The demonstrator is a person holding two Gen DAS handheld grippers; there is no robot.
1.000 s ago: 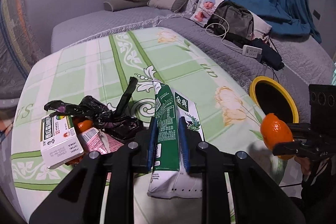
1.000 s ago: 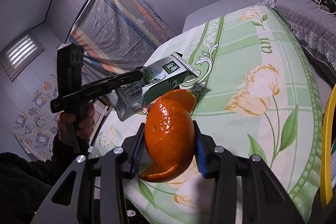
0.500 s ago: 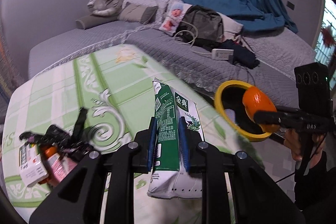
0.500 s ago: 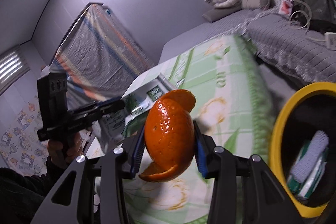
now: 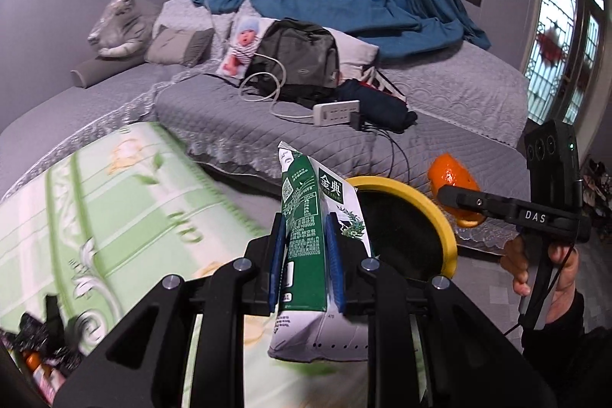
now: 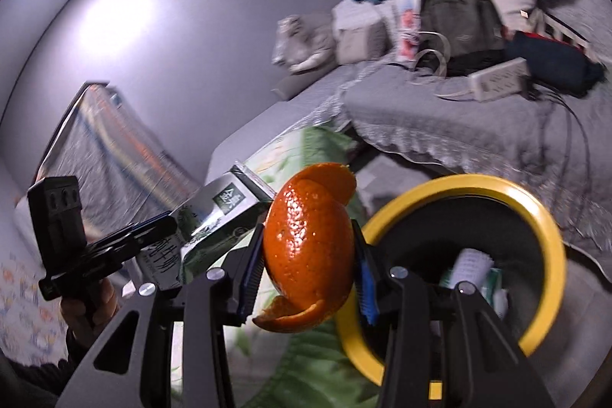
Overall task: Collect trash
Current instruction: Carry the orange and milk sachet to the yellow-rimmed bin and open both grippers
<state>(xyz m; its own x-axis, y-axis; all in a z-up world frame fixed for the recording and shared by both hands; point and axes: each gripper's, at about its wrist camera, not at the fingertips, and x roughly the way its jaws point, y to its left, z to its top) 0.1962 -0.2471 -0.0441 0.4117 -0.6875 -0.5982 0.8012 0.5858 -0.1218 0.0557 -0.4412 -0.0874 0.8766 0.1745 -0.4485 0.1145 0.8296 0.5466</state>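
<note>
Left on the green floral cloth (image 5: 114, 201) at far left: a blurred heap of wrappers (image 5: 42, 343), cut off by the frame. Left gripper (image 5: 306, 255) pinching a green milk carton (image 5: 306, 236), right gripper (image 6: 308, 272) clamping an orange peel (image 6: 310, 247), both near the yellow-rimmed bin (image 6: 543, 228). Inside already: something pale, perhaps paper, hard to make out.

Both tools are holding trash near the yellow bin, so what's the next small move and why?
Probably carry the right tool a little further over the yellow-rimmed black bin and open it there. It is shut on the orange peel, which looks not quite above the opening yet. The left tool, shut on the green and white milk carton, is also short of the rim and can follow.
</note>
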